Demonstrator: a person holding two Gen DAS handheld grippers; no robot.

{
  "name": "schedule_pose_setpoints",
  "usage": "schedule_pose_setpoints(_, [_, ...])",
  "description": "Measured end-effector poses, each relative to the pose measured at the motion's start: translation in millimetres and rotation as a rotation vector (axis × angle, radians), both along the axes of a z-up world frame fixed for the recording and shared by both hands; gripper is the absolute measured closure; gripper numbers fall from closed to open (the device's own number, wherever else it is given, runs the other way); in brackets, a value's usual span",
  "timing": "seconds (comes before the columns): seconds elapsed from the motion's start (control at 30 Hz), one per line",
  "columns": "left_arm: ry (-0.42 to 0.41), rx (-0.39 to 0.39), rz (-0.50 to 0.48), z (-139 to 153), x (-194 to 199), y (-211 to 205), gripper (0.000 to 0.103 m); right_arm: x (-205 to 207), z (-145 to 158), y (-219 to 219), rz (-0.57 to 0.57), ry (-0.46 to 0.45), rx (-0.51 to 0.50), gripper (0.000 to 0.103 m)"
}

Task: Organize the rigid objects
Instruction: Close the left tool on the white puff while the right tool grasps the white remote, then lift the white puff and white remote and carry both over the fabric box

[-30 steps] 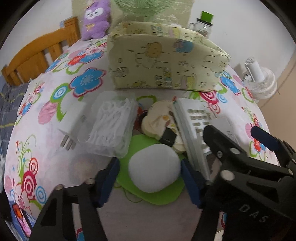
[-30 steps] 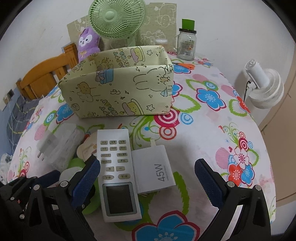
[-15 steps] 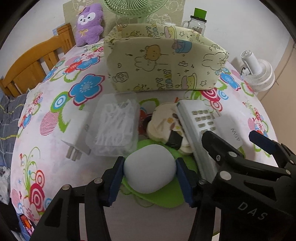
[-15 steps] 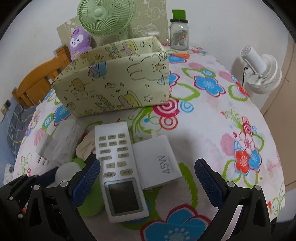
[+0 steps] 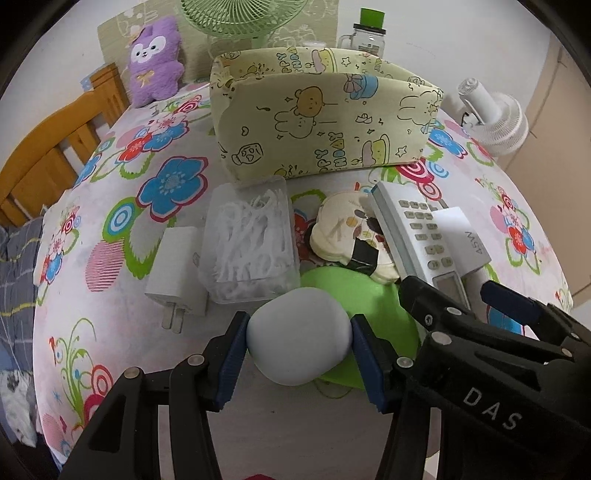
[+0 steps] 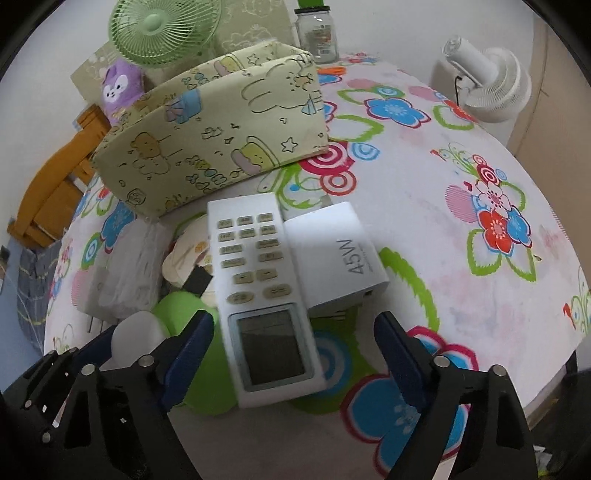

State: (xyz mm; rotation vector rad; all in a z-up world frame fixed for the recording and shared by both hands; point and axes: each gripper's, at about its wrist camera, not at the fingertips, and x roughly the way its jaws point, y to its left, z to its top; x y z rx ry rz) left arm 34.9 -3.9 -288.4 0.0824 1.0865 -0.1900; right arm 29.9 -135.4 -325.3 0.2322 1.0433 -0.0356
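My left gripper (image 5: pixel 298 350) is shut on a white egg-shaped object (image 5: pixel 297 334), both blue pads touching its sides; it also shows in the right wrist view (image 6: pixel 136 334). It sits over a green disc (image 5: pixel 373 295). My right gripper (image 6: pixel 293 356) is open, its fingers either side of the near end of a white remote control (image 6: pixel 260 291). A white 45W charger (image 6: pixel 338 254) lies right of the remote. A clear box of floss picks (image 5: pixel 251 240), a white plug adapter (image 5: pixel 175 271) and a cream printed pouch (image 5: pixel 349 236) lie nearby. The yellow cartoon fabric box (image 5: pixel 325 122) stands behind.
A floral tablecloth (image 6: pixel 461 236) covers the round table. A green desk fan (image 6: pixel 162 29), a purple plush (image 5: pixel 155 55) and a glass jar (image 6: pixel 319 35) stand at the back. A white fan (image 6: pixel 491 85) is off the right edge, a wooden chair (image 5: pixel 51 147) at the left.
My left gripper has closed from wide open onto the white egg-shaped object. My right gripper has moved forward so its open fingers flank the remote's near end.
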Motion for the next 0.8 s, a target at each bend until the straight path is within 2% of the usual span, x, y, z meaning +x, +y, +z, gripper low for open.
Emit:
schedule_pose_setpoints(0.23, [0.002, -0.013, -0.015, -0.3, 2.2, 11.3, 0.046, 7.7, 3.2, 29.9, 0.058, 0.000, 0.008, 0.032])
schedule_pose_setpoints(0.3, [0.002, -0.016, -0.007, -0.5, 4.3, 14.5, 0.046, 10.7, 5.9, 35.6, 0.075, -0.017, -0.014, 0.048])
schedule_pose_setpoints(0.57, [0.007, -0.057, 0.016, 0.0, 16.7, 15.6, 0.046, 31.2, 3.2, 33.5, 0.047, -0.047, -0.027, 0.049])
schedule_pose_setpoints(0.67, [0.004, -0.061, 0.021, 0.0, 19.9, 12.6, 0.046, 36.8, 3.4, 33.2, 0.049, -0.051, -0.045, 0.056])
schedule_pose_setpoints(0.8, [0.001, -0.054, 0.020, 0.2, 20.7, 8.0, 0.046, 38.8, 3.8, 33.1, 0.066, -0.043, -0.070, 0.056])
